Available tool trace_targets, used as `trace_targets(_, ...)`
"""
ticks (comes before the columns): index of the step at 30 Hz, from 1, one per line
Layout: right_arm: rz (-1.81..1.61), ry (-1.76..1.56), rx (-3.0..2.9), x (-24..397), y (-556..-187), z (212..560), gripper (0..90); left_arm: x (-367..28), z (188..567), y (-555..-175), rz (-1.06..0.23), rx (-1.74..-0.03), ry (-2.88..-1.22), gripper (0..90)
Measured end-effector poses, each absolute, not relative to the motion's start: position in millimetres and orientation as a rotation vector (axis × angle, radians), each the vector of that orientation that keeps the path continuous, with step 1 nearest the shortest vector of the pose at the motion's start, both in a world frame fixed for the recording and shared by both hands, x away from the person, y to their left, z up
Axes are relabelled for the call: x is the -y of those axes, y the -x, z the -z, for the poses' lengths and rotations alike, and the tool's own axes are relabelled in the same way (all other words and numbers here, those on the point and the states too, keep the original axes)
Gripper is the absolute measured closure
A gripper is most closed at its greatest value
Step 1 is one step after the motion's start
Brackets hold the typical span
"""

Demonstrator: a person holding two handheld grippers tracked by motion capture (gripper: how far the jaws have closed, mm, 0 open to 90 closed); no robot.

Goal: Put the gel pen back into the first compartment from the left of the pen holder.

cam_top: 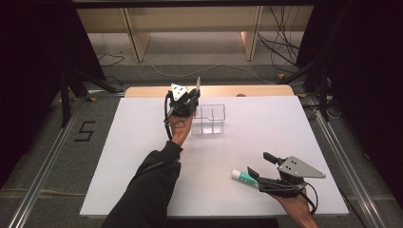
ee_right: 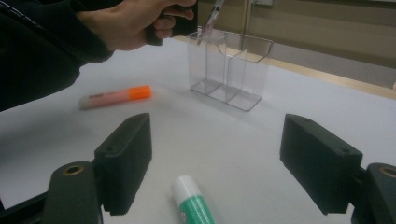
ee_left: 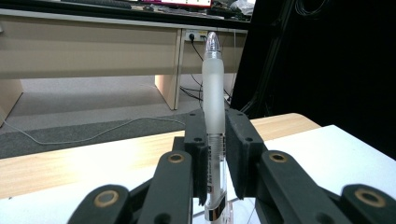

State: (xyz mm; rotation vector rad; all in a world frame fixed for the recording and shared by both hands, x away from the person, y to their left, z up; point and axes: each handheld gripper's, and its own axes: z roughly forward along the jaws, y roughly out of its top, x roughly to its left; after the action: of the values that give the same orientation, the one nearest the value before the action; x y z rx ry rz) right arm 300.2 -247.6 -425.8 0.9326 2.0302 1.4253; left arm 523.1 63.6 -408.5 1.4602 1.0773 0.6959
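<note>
My left gripper [cam_top: 192, 97] grasps a pen [ee_left: 213, 93] upright over the clear holder [cam_top: 212, 118]; my right gripper [cam_top: 259, 164], at five o'clock, is released beside the glue stick [cam_top: 243, 176].

Colours on the white table [cam_top: 142, 142]

Frosted clear pen [ee_left: 213, 88]; clear organiser [ee_right: 233, 70]; orange-capped highlighter [ee_right: 114, 96] at its nine o'clock; green-and-white tube [ee_right: 194, 203]; black grippers.

From my right tongs [ee_right: 224, 158] I see both black jaws standing wide apart over the white tabletop [ee_right: 261, 140], with the white cap end of a green glue stick [ee_right: 194, 203] lying between them, untouched. Farther off lies an orange highlighter [ee_right: 114, 97]. Beyond it a hand [ee_right: 130, 23] holds a pen [ee_right: 210, 21] tilted over the clear divided holder [ee_right: 231, 70], tip down at the leftmost compartment.
</note>
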Motion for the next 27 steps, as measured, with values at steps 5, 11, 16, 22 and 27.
trace_targets(5,-1.424,-0.931,-2.031,247.7,-299.8,425.6,26.0,-63.8,411.2,-522.3,-0.693,-1.081,-1.464,79.2)
trace_targets(11,-1.425,-0.937,-2.028,248.0,-299.5,425.5,26.1,-63.0,413.7,-519.6,-0.693,-1.075,-1.47,79.2)
trace_targets(16,-1.425,-0.933,-2.027,248.3,-299.3,425.2,26.1,-64.0,418.8,-519.5,-0.689,-1.088,-1.473,79.1)
trace_targets(22,-1.425,-0.933,-2.026,248.4,-299.4,425.3,26.1,-64.2,421.8,-517.5,-0.687,-1.095,-1.479,78.9)
trace_targets(27,-1.423,-0.94,-2.027,248.2,-299.3,425.4,26.1,-65.4,421.1,-515.0,-0.694,-1.094,-1.507,78.8)
